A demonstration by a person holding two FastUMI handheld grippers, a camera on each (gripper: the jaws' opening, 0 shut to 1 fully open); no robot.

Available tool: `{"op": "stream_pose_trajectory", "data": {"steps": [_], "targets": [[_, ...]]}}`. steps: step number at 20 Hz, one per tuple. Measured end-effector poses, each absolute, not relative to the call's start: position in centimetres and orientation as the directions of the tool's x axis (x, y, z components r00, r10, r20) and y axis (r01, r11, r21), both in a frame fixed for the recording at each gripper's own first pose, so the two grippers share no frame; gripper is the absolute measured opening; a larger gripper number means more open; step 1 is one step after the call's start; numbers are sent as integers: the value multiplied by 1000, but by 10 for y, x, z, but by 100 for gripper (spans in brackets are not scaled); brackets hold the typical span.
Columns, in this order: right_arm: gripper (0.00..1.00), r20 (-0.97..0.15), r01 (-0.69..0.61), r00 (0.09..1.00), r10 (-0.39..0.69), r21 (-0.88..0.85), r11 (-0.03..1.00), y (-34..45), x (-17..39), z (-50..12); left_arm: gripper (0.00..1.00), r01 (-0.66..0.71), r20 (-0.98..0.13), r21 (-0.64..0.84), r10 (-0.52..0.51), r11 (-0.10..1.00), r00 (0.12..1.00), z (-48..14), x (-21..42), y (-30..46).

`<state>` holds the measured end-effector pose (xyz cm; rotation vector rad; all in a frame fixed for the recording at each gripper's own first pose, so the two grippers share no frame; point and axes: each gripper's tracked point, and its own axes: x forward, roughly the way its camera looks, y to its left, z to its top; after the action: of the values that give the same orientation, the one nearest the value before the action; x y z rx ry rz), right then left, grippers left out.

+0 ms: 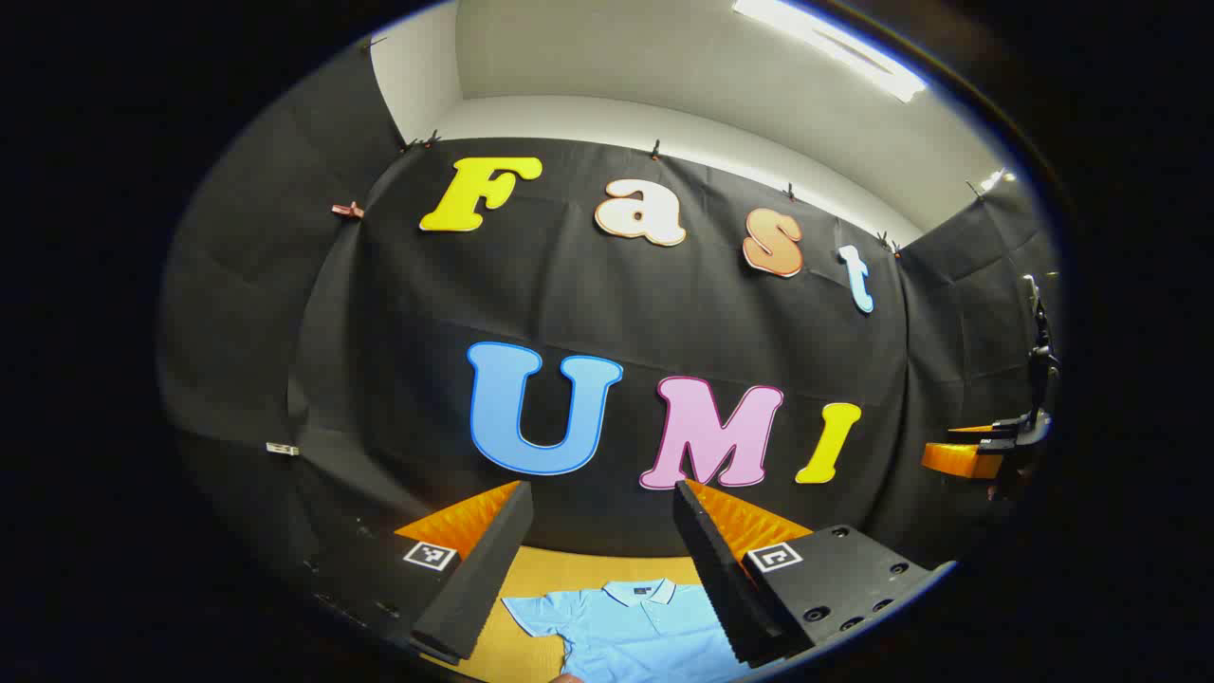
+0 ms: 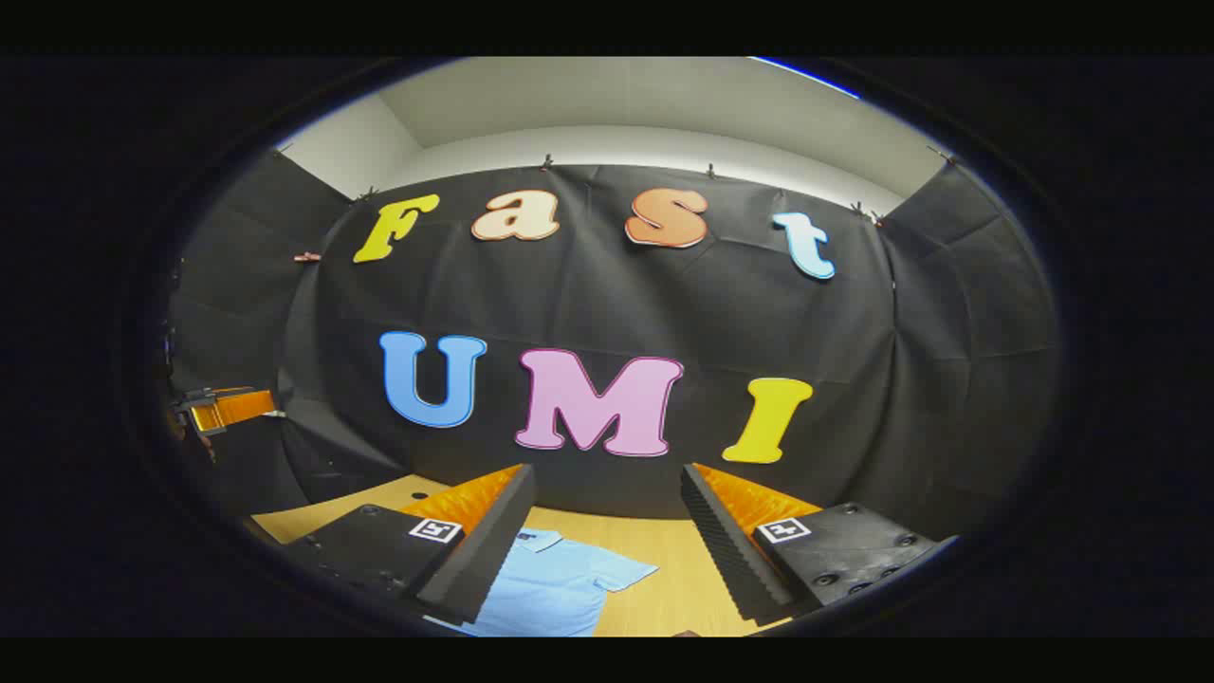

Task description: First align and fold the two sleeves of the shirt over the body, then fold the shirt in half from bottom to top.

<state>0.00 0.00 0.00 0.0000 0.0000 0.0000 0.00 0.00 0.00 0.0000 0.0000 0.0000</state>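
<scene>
Black cloth hangs across the back and sides of the booth, with a pale wall and ceiling above it, and a wooden table (image 1: 560, 569) sits at the foot of the cloth.

From the left gripper view I see my left gripper (image 1: 599, 569) held up above the table with its two fingers spread wide and nothing between them, so it is released. Through the gap between the fingers I look down on the light blue shirt (image 1: 635, 631), lying flat on the table with its collar (image 1: 639, 592) toward the cloth wall and one short sleeve (image 1: 533, 612) stretched out toward the left finger. The right finger hides the shirt's other side. Far off at the right edge of this view I can make out the other gripper (image 1: 986, 451), raised in the air well away from the shirt; it is too small here to judge its jaws.

From the right gripper view, my right gripper (image 2: 607, 545) is likewise held above the table (image 2: 664, 560), fingers wide apart and gripping nothing. The shirt (image 2: 550, 593) lies low and left of centre, partly behind the left finger, with one sleeve (image 2: 621, 572) spread out into the gap between the fingers. At the far left edge the left gripper (image 2: 223, 408) shows, small and lifted, well apart from the shirt.
</scene>
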Motion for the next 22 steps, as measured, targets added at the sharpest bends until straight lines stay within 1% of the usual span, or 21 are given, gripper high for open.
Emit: {"op": "stream_pose_trajectory", "data": {"steps": [1,2,3,7,8,9,11,15,16,19,22], "targets": [[97,0,6,1000,-6,-2,1000,-4,0,0,95,6,2,-5,-6,1000,1000,2,1,-3],[94,1,16,1000,-16,-6,1000,-9,-1,1,95,11,2,-10,-11,1000,1000,1,2,-6],[96,2,23,1000,-23,-7,1000,-13,-1,2,95,15,2,-14,-15,1000,1000,2,5,-8],[96,-2,45,999,-45,-15,999,-24,-2,0,95,28,-10,3,-28,1000,1000,-4,4,-13],[94,-3,49,999,-49,-19,999,-26,-2,-1,95,30,-11,8,-30,1000,999,-4,3,-13],[96,-3,51,999,-51,-24,998,-27,-2,0,96,32,-8,10,-32,999,999,-2,3,-14],[96,-1,56,998,-56,-35,998,-29,-2,1,95,33,-5,6,-33,999,999,0,1,-14],[97,-4,59,998,-59,-33,998,-28,-2,2,96,27,-8,18,-27,999,1000,0,-4,-7],[99,-4,61,998,-61,-33,998,-27,-2,3,96,24,-7,22,-24,999,1000,1,-5,-4],[95,-10,61,998,-61,-46,997,-26,3,0,95,21,-8,24,-21,999,1000,1,-11,4],[96,-15,63,998,-64,-67,996,-28,15,2,95,7,5,45,-7,999,1000,7,-16,18]]}}
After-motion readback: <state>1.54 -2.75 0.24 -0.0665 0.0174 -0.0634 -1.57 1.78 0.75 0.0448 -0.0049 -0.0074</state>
